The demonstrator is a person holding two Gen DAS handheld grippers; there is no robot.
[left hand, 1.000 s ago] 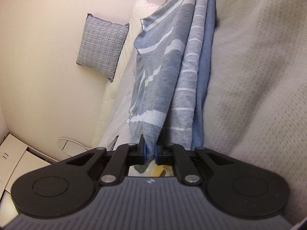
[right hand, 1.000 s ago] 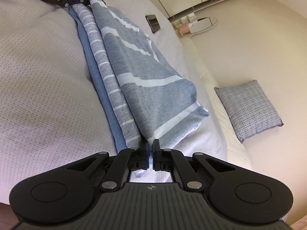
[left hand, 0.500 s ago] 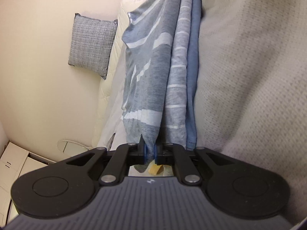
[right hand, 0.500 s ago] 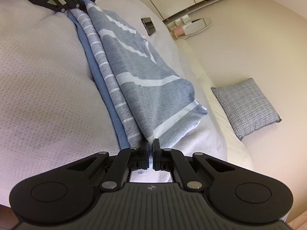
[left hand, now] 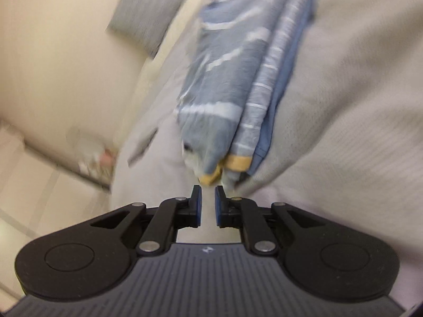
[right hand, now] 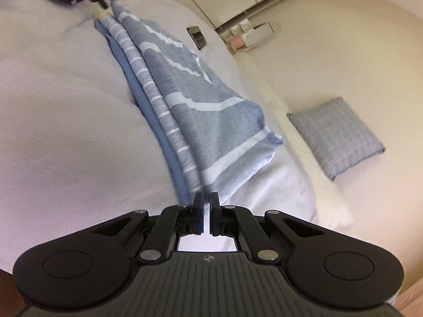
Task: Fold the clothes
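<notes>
While the left wrist view is smeared by motion blur, the left gripper (left hand: 208, 198) plainly has its fingers parted with bare bedding in the gap, and nothing is between the blue pads (left hand: 197, 206). Just beyond its tips lies the near end of the blue striped garment (left hand: 232, 79), bunched, with a yellow band (left hand: 238, 162) at its edge; the tips sit apart from the cloth. The garment runs away from that camera along the grey bedspread (left hand: 357, 105), folded lengthwise into a long strip.

Seen from the right wrist, the right gripper (right hand: 207, 206) has a narrow slit between its fingers, and white bedding shows through it; the garment's other end lies just ahead of the tips, and whether cloth is touched there cannot be told. From here the strip stretches across the bed to the far left, where the left gripper stands just past its end. Right of the garment lies a small dark object (right hand: 197, 37) on the bed, and farther right a grey checked cushion (right hand: 335, 137) lies on the pale floor (right hand: 343, 60).
</notes>
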